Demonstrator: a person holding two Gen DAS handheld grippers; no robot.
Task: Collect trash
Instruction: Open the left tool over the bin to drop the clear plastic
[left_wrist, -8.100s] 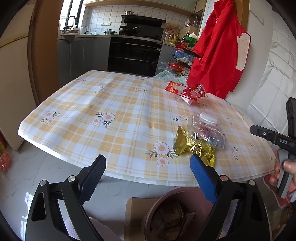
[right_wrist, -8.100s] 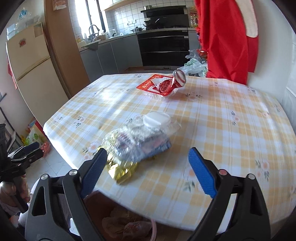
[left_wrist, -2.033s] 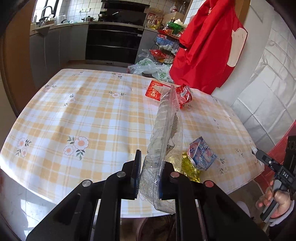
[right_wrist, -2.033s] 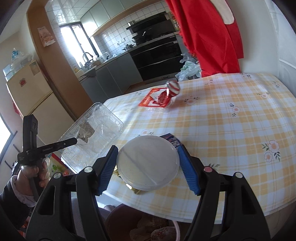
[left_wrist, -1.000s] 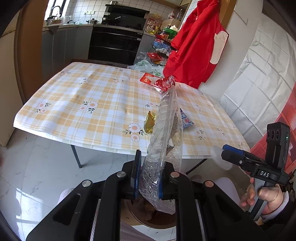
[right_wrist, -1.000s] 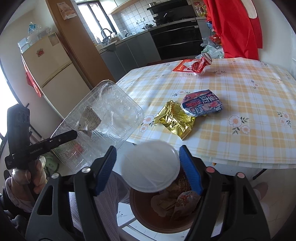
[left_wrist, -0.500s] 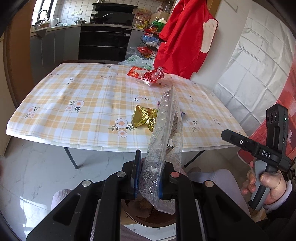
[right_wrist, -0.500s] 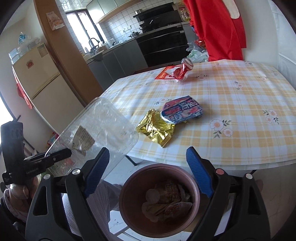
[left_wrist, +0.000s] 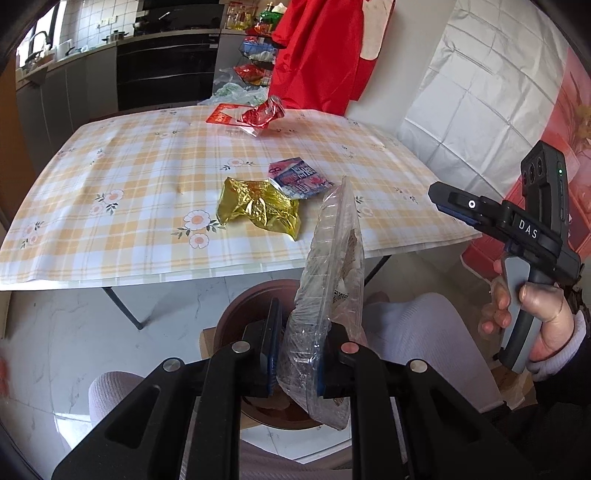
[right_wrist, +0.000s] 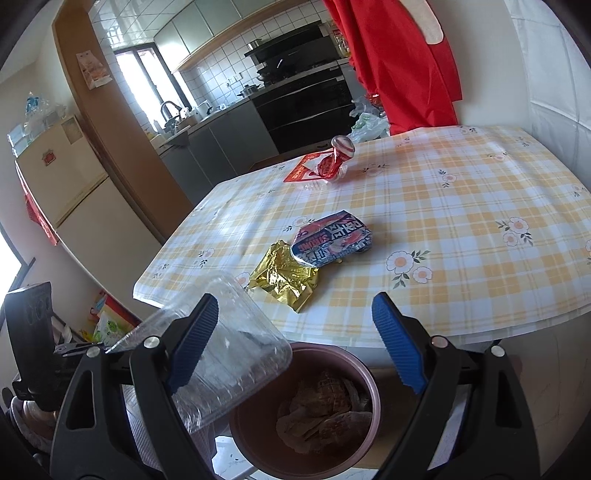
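Task so far: some trash already lies in the brown bin (right_wrist: 306, 413) on the floor by the table's near edge.
Still to do: the gold wrapper (left_wrist: 258, 208), the blue and red packet (left_wrist: 299, 181) and the red wrapper (left_wrist: 258, 114) wait on the checked tablecloth (left_wrist: 129, 177). The gold wrapper and the packet touch each other; the red wrapper is far back.
Left gripper (left_wrist: 295, 365): it is squeezed tight on the clear plastic box (left_wrist: 328, 280). The box stands up on its edge, right over the bin.
Right gripper (right_wrist: 291, 347): its blue pads (right_wrist: 397, 347) are wide apart and hold nothing. It hangs above the bin and touches no trash.
Hard to see: there may be a bit of paper inside the clear box, but the plastic is too shiny to be sure.
Next, most likely: the left gripper lets the box fall into the bin.
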